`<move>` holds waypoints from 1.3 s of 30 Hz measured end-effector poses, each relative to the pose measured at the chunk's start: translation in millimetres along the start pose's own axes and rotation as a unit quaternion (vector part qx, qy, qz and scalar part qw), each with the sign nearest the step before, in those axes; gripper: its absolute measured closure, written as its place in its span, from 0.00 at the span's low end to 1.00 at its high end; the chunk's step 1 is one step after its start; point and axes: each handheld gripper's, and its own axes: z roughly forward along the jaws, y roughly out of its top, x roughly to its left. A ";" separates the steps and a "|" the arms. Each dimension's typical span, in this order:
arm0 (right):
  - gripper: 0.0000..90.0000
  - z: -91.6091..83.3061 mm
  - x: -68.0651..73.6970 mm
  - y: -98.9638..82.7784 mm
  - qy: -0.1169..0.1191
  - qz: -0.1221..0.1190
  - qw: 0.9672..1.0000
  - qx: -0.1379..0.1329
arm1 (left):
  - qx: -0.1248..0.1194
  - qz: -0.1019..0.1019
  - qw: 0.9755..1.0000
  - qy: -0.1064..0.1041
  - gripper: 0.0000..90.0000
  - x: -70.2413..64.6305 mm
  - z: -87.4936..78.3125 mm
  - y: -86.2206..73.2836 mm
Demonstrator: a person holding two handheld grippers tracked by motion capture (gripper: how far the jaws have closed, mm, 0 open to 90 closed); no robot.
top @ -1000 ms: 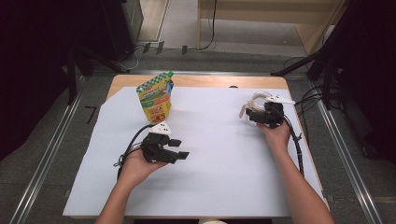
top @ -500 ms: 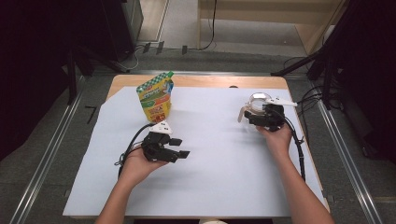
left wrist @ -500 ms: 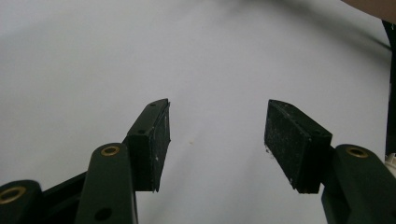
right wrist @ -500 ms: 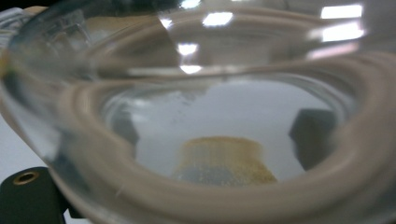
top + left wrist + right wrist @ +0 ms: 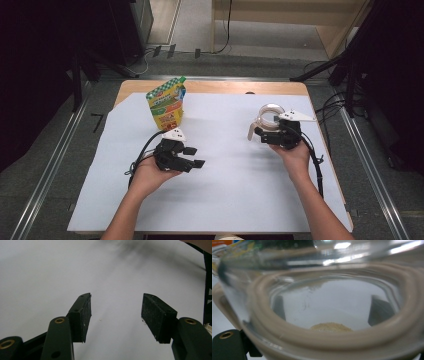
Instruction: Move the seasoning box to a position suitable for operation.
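My right gripper [image 5: 264, 133] is shut on a clear glass jar [image 5: 270, 115] and holds it just above the white sheet at the right. The jar has a beige sealing ring [image 5: 332, 340] and a beige flap [image 5: 250, 131] hanging at its left. In the right gripper view the jar [image 5: 332, 297] sits close up, both jaws show through its glass, and a little beige powder [image 5: 330, 327] lies inside. My left gripper [image 5: 196, 156] rests low at centre left, open. Bare sheet shows between its pads [image 5: 160, 317].
A colourful stand-up pouch [image 5: 167, 102] stands upright at the back left, just beyond my left hand. A white sheet [image 5: 225, 200] covers most of the wooden table [image 5: 220, 87]. Cables trail from both grippers toward the person.
My right gripper has carried the jar leftward, toward the middle of the sheet, and a little upward. The left hand and its open gripper have stayed put.
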 end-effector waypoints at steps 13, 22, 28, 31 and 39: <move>0.12 0.0 49.8 -16.4 0.058 -0.030 0.998 0.024 | -0.002 0.002 1.000 0.000 0.47 2.3 -2.9 1.2; 0.12 11.4 79.9 -25.5 0.099 -0.052 0.993 0.038 | -0.001 0.003 1.000 0.002 0.48 3.5 -3.6 0.8; 0.12 19.1 96.9 -31.8 0.124 -0.066 0.989 0.052 | -0.003 0.001 1.000 0.005 0.48 5.3 -6.8 -0.4; 0.12 22.5 105.9 -34.1 0.135 -0.077 0.986 0.056 | -0.006 0.000 1.000 0.007 0.48 4.8 -8.6 -1.6; 0.12 25.4 116.2 -39.6 0.150 -0.085 0.984 0.052 | -0.008 -0.002 1.000 0.010 0.48 6.0 -11.0 -3.3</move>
